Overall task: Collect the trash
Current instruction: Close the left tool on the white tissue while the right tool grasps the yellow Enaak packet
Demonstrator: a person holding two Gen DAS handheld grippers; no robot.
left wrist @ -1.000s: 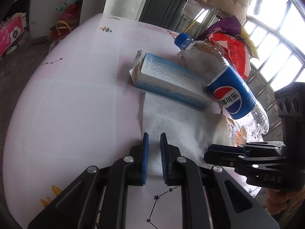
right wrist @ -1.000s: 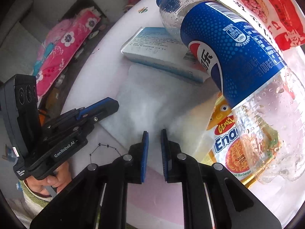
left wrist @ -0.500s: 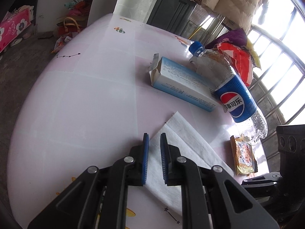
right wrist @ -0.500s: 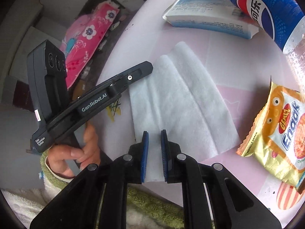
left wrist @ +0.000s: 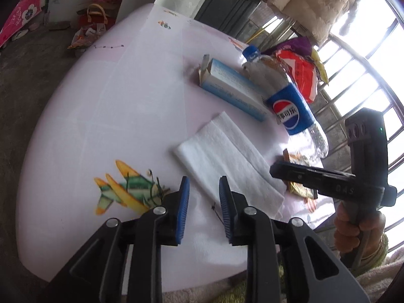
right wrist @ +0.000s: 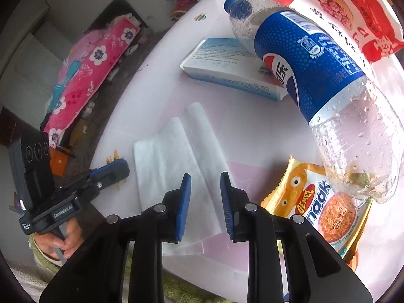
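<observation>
Left wrist view: left gripper held over near edge of pale pink bench; fingers parted and opening, nothing gripped; white tissue laid flat just ahead; blue carton and Pepsi bottle lying beyond, touching; red wrapper behind bottle; right gripper seen at right above tissue's edge.

Right wrist view: right gripper poised above tissue; fingers opening, tissue seen below gap, not pinched; noodle packet partly under bottle; left gripper at bench edge.
</observation>
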